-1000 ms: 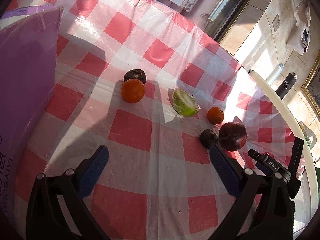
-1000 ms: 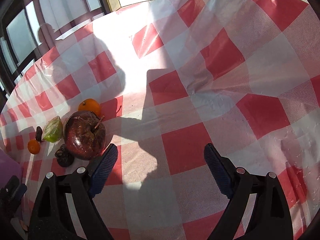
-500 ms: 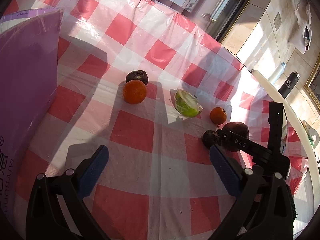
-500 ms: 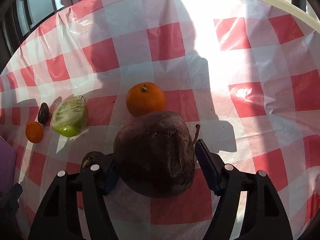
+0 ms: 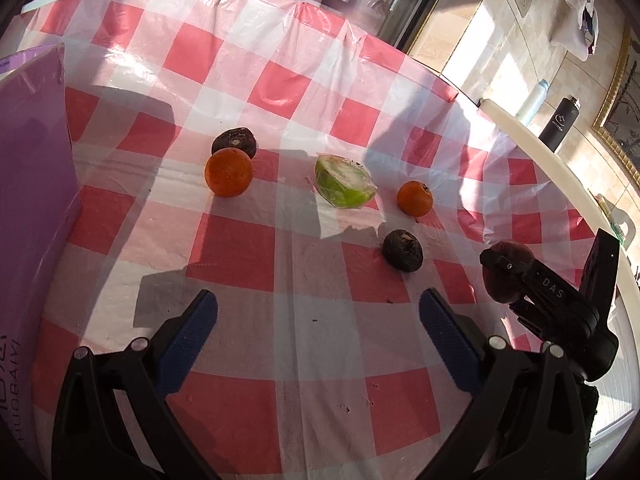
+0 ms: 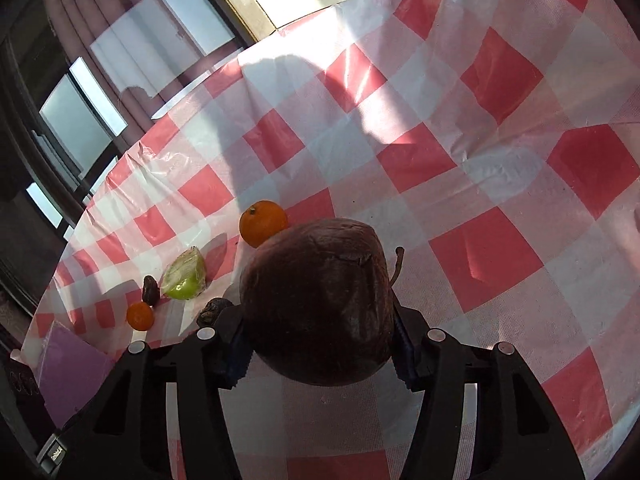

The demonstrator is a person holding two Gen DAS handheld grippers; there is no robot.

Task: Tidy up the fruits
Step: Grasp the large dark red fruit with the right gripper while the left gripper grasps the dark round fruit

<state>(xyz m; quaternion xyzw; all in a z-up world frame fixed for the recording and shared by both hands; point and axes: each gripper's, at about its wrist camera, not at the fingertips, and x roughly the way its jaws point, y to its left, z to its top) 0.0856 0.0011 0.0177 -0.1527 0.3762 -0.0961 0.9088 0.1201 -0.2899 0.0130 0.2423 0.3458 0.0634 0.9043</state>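
My right gripper point(image 6: 320, 344) is shut on a big dark red fruit point(image 6: 316, 300) and holds it above the checked tablecloth; it also shows in the left wrist view point(image 5: 505, 276) at the right. My left gripper point(image 5: 318, 320) is open and empty, low over the cloth. Ahead of it lie a large orange point(image 5: 228, 172), a dark round fruit point(image 5: 234, 141) behind it, a wrapped green fruit half point(image 5: 344, 186), a small orange point(image 5: 415, 198) and another dark round fruit point(image 5: 402, 244).
A purple box point(image 5: 32, 184) stands at the left, also in the right wrist view point(image 6: 72, 372). The round table's white edge point(image 5: 560, 168) curves at the right, with bottles point(image 5: 558, 124) beyond it. Windows lie behind the table.
My right gripper has closed on the dark red fruit and lifted it off the cloth, away from the small dark fruit. The left gripper has stayed about in place.
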